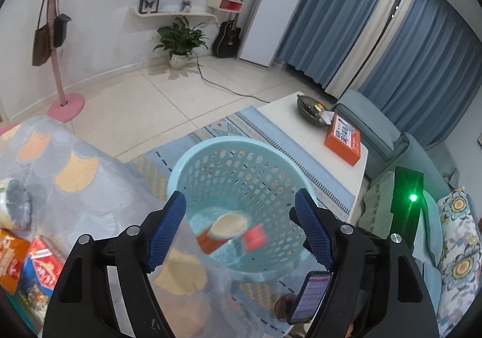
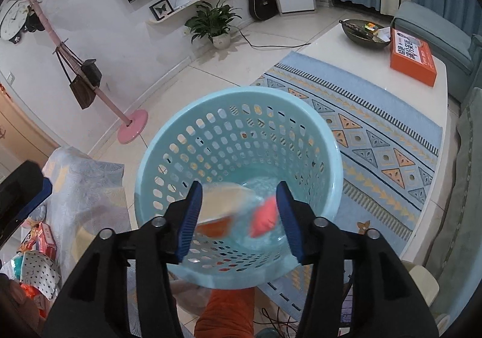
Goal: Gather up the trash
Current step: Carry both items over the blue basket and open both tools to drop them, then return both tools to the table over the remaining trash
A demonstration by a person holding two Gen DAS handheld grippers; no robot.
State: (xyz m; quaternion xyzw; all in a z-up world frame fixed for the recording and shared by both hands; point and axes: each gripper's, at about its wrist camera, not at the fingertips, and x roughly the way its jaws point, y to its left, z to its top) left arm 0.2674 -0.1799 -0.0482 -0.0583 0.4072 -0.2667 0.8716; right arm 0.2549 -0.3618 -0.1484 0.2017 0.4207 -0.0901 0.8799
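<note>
A light blue perforated basket stands on the rug; it also shows in the right wrist view. Inside it an orange paper cup with a pale inside appears blurred, beside a red wrapper. The same cup and red wrapper show blurred in the right wrist view. My left gripper is open and empty above the basket. My right gripper is open and empty above the basket too. More packets lie on the cloth-covered table at left.
A cloth-covered table is left of the basket. A white coffee table carries an orange box and a dark bowl. A pink coat stand, a potted plant and a sofa surround the rug.
</note>
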